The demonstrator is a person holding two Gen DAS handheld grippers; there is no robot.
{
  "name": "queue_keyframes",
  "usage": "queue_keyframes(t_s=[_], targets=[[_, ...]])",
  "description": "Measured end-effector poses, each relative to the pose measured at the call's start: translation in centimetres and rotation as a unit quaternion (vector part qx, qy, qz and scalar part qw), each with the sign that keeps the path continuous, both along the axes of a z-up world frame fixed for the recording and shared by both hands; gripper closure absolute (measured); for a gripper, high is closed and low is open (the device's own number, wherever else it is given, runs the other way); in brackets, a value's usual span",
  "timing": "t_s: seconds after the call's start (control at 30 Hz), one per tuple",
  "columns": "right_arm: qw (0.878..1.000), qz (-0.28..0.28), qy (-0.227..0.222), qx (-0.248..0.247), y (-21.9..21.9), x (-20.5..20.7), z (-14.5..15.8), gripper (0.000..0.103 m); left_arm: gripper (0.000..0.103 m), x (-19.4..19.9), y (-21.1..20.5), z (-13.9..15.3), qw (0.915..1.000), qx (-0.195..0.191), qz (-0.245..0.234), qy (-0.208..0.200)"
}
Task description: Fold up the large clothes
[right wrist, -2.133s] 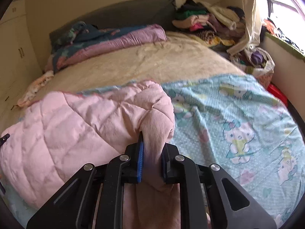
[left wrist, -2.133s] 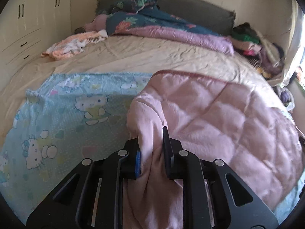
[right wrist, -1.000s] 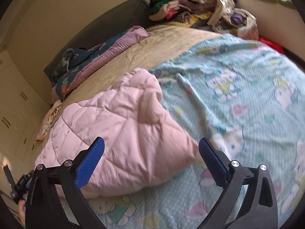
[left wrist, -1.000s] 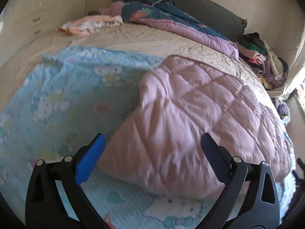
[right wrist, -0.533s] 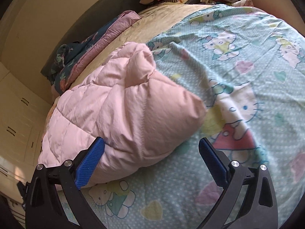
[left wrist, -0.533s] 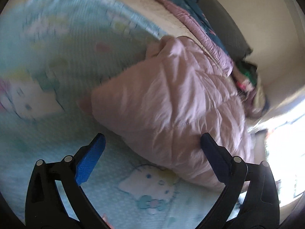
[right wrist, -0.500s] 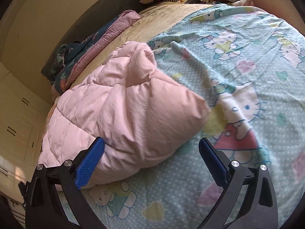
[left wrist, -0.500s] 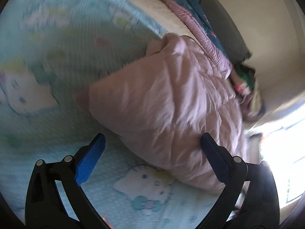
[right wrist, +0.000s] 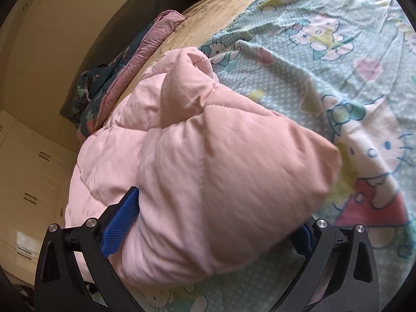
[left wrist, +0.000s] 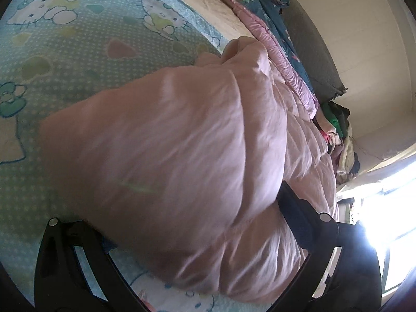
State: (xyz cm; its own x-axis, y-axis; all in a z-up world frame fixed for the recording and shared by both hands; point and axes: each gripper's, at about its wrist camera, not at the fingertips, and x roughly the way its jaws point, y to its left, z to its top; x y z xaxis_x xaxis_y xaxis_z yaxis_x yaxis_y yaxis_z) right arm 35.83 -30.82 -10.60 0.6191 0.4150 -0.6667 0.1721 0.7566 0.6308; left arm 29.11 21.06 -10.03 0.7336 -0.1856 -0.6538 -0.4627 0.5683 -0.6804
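Note:
A pink quilted garment (left wrist: 182, 143) lies folded and bulky on a blue cartoon-cat sheet (left wrist: 65, 41) on the bed. In the left wrist view my left gripper (left wrist: 187, 223) is wide open, and the garment's near end bulges between its fingers. In the right wrist view the same pink garment (right wrist: 208, 161) fills the middle, and my right gripper (right wrist: 215, 223) is wide open astride its near corner. The blue pad (right wrist: 119, 228) of one finger rests against the fabric. Neither gripper is clamped on it.
A rolled purple and dark floral duvet (left wrist: 270, 36) lies at the head of the bed against a grey headboard (right wrist: 124, 26). A heap of clothes (left wrist: 338, 135) sits in the far corner near a bright window. White cupboards (right wrist: 31, 176) stand beside the bed.
Both grippers let go of the pink garment about two seconds ago and opened wide. Since then both have moved in low and close, so the garment now sits between their fingers.

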Motion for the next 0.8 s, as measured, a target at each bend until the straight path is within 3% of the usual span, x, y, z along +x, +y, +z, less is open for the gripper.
queue_keyframes(t_s=[0.13, 0.2, 0.27, 0.33, 0.43, 0.67, 0.8], targets=[[1.000, 0.000, -0.013, 0.001, 0.4, 0.5, -0.1, 0.008, 0.015, 0.5, -0.3, 0.1, 0.9999, 0.010, -0.005, -0.008], [0.999, 0.011, -0.029, 0.013, 0.5, 0.6, 0.2, 0.023, 0.026, 0.8, -0.5, 0.6, 0.9996, 0.020, -0.012, -0.017], [0.999, 0.024, -0.046, 0.012, 0.8, 0.5, 0.8, 0.045, 0.039, 1.0, -0.8, 1.3, 0.9987, 0.041, -0.021, -0.024], [0.997, 0.039, -0.066, -0.017, 1.5, 0.3, 2.0, 0.054, 0.055, 1.2, -1.4, 2.4, 0.9969, 0.066, -0.031, -0.029], [0.993, 0.056, -0.093, -0.052, 2.3, -0.1, 3.8, 0.065, 0.068, 1.4, -2.7, 4.3, 0.9919, 0.113, -0.045, -0.037], [0.972, 0.106, -0.153, -0.145, 4.9, -1.7, 9.1, 0.071, 0.073, 0.8, -4.7, 8.7, 0.9816, 0.169, -0.065, -0.061], [0.959, 0.128, -0.187, -0.173, 6.1, -3.4, 11.7, 0.072, 0.073, -0.6, -5.4, 10.5, 0.9770, 0.185, -0.080, -0.069]])
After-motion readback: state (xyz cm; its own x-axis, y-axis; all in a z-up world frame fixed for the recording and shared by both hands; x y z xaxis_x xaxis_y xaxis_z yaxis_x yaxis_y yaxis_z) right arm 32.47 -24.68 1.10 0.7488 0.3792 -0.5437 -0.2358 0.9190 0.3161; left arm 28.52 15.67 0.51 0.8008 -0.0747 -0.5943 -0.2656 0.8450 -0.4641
